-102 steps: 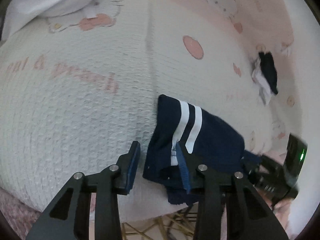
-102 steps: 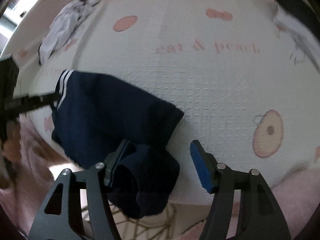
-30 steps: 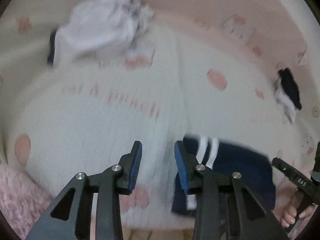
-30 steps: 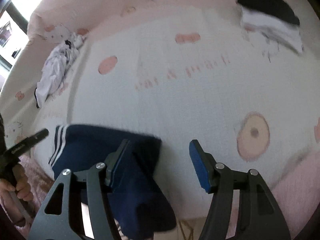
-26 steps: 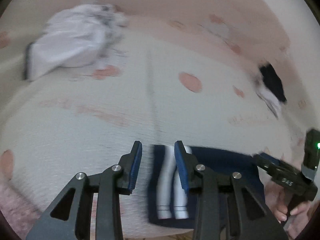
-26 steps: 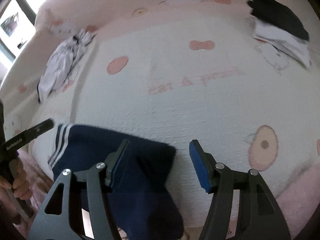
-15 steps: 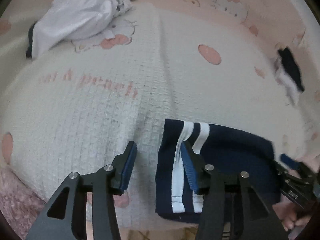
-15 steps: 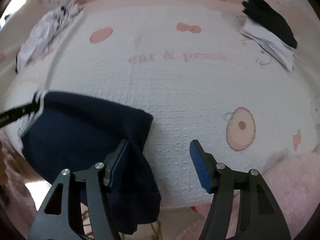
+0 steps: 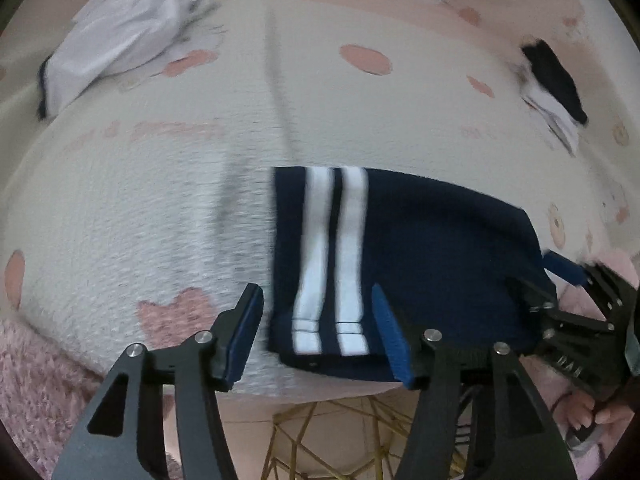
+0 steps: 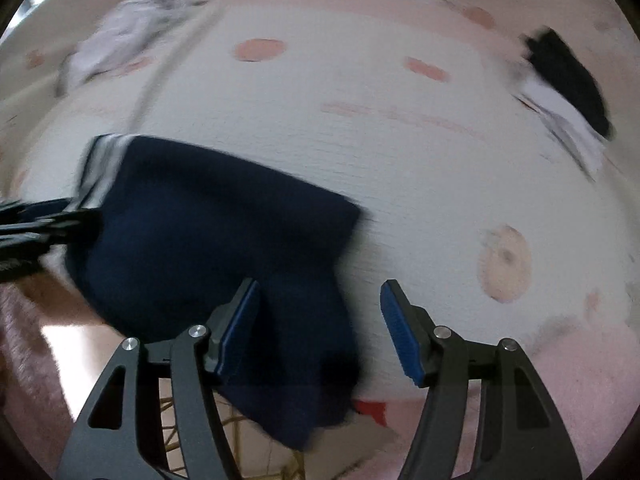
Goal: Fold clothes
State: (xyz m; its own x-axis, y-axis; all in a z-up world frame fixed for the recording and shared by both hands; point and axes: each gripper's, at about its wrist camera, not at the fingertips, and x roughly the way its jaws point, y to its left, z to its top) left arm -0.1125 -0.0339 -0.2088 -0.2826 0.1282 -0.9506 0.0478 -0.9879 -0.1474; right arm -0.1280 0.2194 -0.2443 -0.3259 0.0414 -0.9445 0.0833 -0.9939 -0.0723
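Note:
A folded navy garment (image 9: 420, 256) with two white stripes lies at the near edge of the white and pink blanket (image 9: 160, 208). My left gripper (image 9: 318, 334) is open, its jaws astride the striped corner, holding nothing. In the right wrist view the navy garment (image 10: 216, 232) has one part hanging over the bed's edge. My right gripper (image 10: 320, 328) is open just over that hanging part. Each gripper shows at the other view's edge, the right one (image 9: 580, 312) and the left one (image 10: 36, 220).
A crumpled white garment (image 9: 120, 44) lies at the far left of the bed. A folded black and white pile (image 9: 556, 92) sits at the far right. A fuzzy pink cover (image 9: 36, 380) lines the near edge. A gold wire frame (image 9: 344, 436) shows below the bed.
Both grippers have swung back over the navy garment. The left jaws have opened wider around the striped corner. The garment lies folded flatter than 3.4 s ago.

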